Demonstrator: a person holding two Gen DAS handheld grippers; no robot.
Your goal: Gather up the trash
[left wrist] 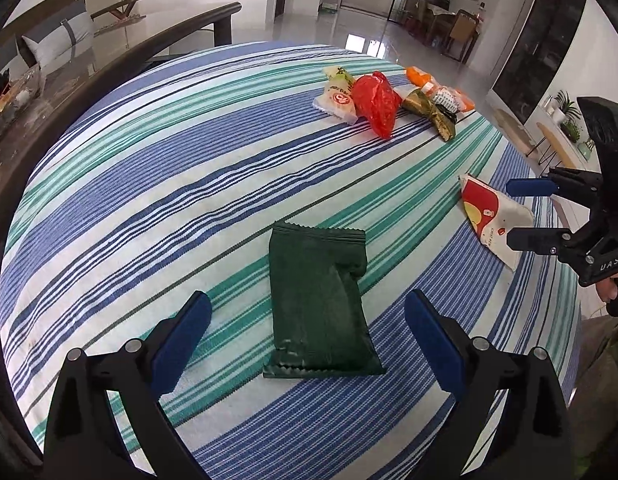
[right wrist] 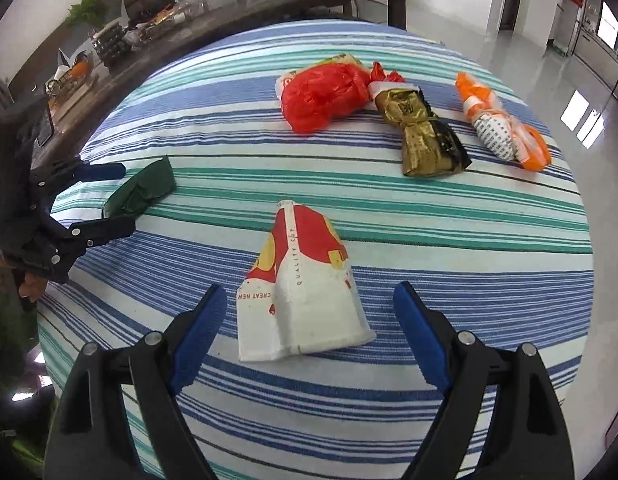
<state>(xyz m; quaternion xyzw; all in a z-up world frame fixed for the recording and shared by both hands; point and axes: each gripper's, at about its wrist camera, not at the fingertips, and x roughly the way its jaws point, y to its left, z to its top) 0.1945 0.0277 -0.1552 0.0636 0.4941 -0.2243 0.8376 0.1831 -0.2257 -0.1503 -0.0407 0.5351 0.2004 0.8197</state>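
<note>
A dark green wrapper [left wrist: 321, 304] lies flat on the striped tablecloth [left wrist: 149, 184], between the fingers of my open left gripper [left wrist: 309, 316]. A flattened white and red paper cup [right wrist: 305, 292] lies between the fingers of my open right gripper [right wrist: 309, 304]. Each gripper shows in the other view: the right gripper [left wrist: 517, 212] around the cup [left wrist: 493, 216], the left gripper [right wrist: 121, 198] around the green wrapper [right wrist: 143, 192]. Neither touches its item. Farther back lie a red plastic bag [right wrist: 321, 94], a gold wrapper [right wrist: 423, 136] and an orange and white wrapper [right wrist: 501, 128].
A white snack packet [left wrist: 337, 96] lies by the red bag [left wrist: 377, 100] at the far side. A dark wooden table [right wrist: 213, 8] with clutter stands beyond the tablecloth's left edge. A glossy tiled floor [left wrist: 349, 28] and dining chairs [left wrist: 461, 32] lie behind.
</note>
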